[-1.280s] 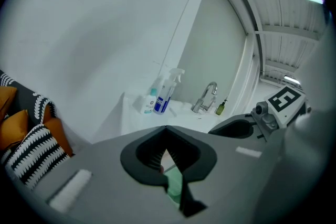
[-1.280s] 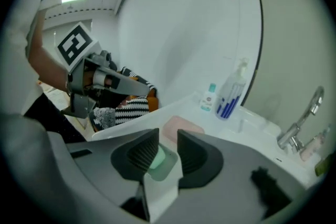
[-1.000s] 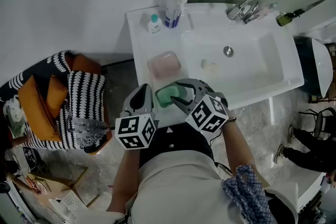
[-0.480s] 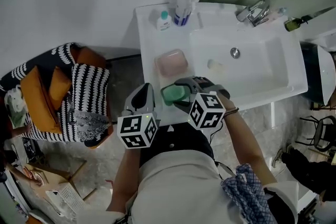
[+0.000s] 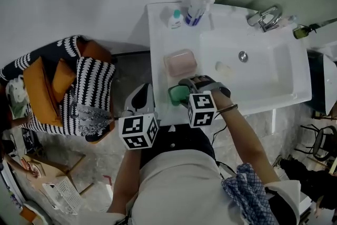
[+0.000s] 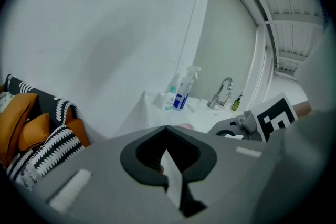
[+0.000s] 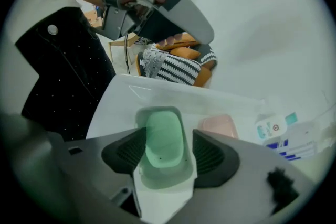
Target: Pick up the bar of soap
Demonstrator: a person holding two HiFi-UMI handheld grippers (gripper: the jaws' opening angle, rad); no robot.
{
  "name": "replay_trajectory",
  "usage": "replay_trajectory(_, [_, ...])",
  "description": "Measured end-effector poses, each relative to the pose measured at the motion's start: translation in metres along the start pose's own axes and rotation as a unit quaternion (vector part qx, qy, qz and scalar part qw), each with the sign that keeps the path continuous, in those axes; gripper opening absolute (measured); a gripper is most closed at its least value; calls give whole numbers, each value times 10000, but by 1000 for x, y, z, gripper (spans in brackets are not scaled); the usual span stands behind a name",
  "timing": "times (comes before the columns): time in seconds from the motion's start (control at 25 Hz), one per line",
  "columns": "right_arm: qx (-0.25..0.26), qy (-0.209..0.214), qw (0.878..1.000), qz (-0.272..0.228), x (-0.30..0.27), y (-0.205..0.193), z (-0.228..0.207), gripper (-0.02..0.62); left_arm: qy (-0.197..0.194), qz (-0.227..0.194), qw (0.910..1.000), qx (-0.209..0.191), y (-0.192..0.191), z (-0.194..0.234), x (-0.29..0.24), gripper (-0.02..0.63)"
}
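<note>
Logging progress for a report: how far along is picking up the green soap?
Done: the approach; the right tongs straddle the green soap in its dish. In hand: their jaws have just been opening, soap between them, pads not pressing it. Remaining: close, grip and lift; the soap is not yet off the dish.

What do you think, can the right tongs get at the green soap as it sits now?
Probably yes. The right tongs hang just above the green soap; their jaws have just been opening and stand either side of it, pads not touching. Nothing covers its dish.
</note>
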State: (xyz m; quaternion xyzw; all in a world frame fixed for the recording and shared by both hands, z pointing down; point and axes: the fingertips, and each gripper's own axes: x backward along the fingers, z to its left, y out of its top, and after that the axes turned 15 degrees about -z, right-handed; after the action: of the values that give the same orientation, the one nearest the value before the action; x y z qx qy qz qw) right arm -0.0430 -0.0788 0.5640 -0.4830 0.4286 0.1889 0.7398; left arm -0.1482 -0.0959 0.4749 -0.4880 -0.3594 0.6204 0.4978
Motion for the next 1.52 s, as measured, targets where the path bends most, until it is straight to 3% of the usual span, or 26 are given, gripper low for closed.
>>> replay_trajectory(0.2, [-28, 121, 9999, 102, -10, 0, -2, 262, 88, 7, 10000, -13, 0, 9, -1, 8])
replay_trajectory(0.44, [-60, -17, 9979, 645, -17, -20, -10, 262, 88, -1, 9999, -104, 3, 14, -5, 8])
replay_trajectory(1.0, [-903, 272, 9950, 333, -19, -23, -10, 261, 81, 43, 9999, -101, -1, 23, -12, 8])
replay_trajectory(1.24, [-830, 237, 9961, 197, -16, -22, -10, 261, 114, -3, 9999, -66, 0, 25, -13, 8])
replay_trajectory(1.52, [-1205, -61, 9925, -178, 2, -10, -21, 261, 88, 15, 9999, -56, -2, 21, -13, 8])
